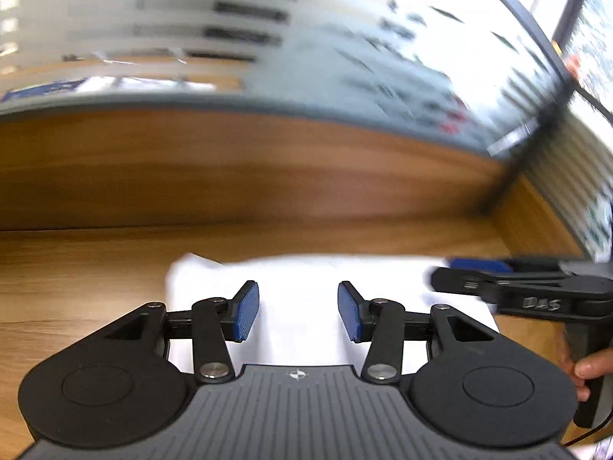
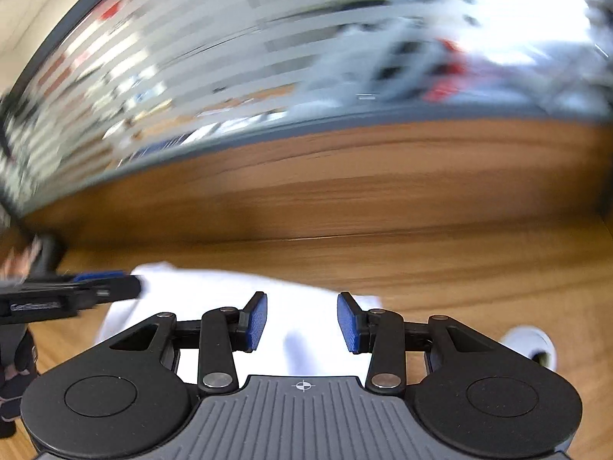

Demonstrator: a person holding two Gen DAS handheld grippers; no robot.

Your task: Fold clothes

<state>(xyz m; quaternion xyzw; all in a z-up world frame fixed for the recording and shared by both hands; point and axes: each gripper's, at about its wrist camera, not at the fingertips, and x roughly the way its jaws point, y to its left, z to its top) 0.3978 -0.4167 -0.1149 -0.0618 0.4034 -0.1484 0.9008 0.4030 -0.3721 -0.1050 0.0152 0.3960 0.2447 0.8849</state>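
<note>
A white folded garment (image 1: 306, 268) lies flat on the wooden table (image 1: 76, 268). My left gripper (image 1: 299, 299) hovers over its near part, open, with only cloth showing below the gap between the blue pads (image 1: 247, 306). My right gripper (image 1: 448, 274) reaches in from the right over the garment's right edge, a hand (image 1: 590, 368) on its handle. In the right wrist view the garment (image 2: 214, 291) lies below my right gripper (image 2: 302, 318), which is open and holds nothing. My left gripper (image 2: 126, 281) comes in from the left there.
A raised wooden back panel (image 1: 268, 168) runs along the table's far side, with striped glass above it. A small white object (image 2: 532, 341) sits on the table (image 2: 459, 268) to the right of the garment. Both views are motion-blurred.
</note>
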